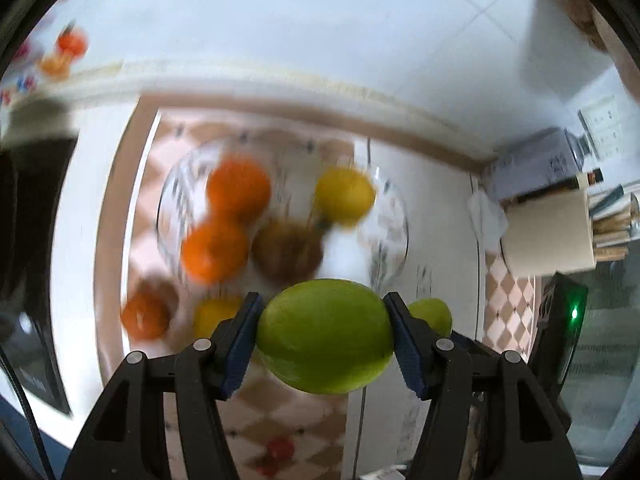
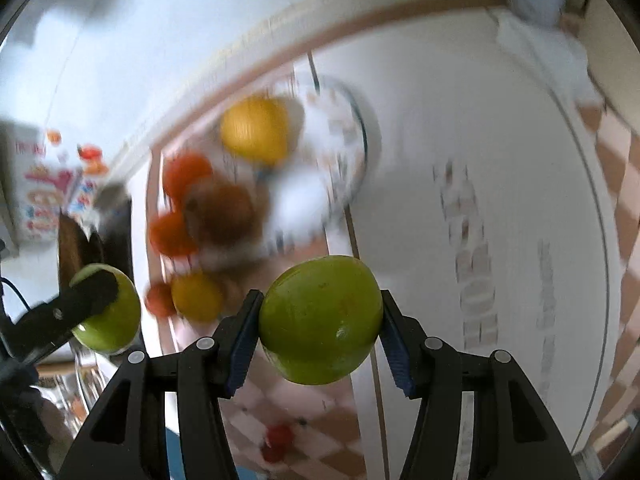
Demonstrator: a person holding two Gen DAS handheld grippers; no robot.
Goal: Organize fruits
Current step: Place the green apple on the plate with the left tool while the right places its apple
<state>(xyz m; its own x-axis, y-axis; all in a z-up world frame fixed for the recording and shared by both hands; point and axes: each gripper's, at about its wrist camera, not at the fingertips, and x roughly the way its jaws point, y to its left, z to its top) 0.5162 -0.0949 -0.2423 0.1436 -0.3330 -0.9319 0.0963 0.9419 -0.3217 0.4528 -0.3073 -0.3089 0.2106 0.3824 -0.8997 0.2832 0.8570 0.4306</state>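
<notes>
My left gripper point(image 1: 324, 332) is shut on a green fruit point(image 1: 325, 336) and holds it above the table, near a glass bowl point(image 1: 384, 232). The bowl holds two oranges point(image 1: 238, 189), a yellow lemon point(image 1: 345, 195) and a brown fruit point(image 1: 287, 250). My right gripper point(image 2: 320, 320) is shut on a second green fruit point(image 2: 320, 320). That fruit also peeks out in the left wrist view point(image 1: 434, 314). In the right wrist view the left gripper point(image 2: 92, 292) and its green fruit point(image 2: 116, 320) show at the left. Another lemon point(image 1: 212, 314) and a red-orange fruit point(image 1: 144, 316) lie beside the bowl.
A checkered cloth point(image 1: 280, 412) and a white mat point(image 2: 500, 200) cover the table. A beige container point(image 1: 548, 236), a box point(image 1: 536, 164) and a black device with a green light point(image 1: 560, 320) stand at the right. A colourful box point(image 2: 44, 184) stands at far left.
</notes>
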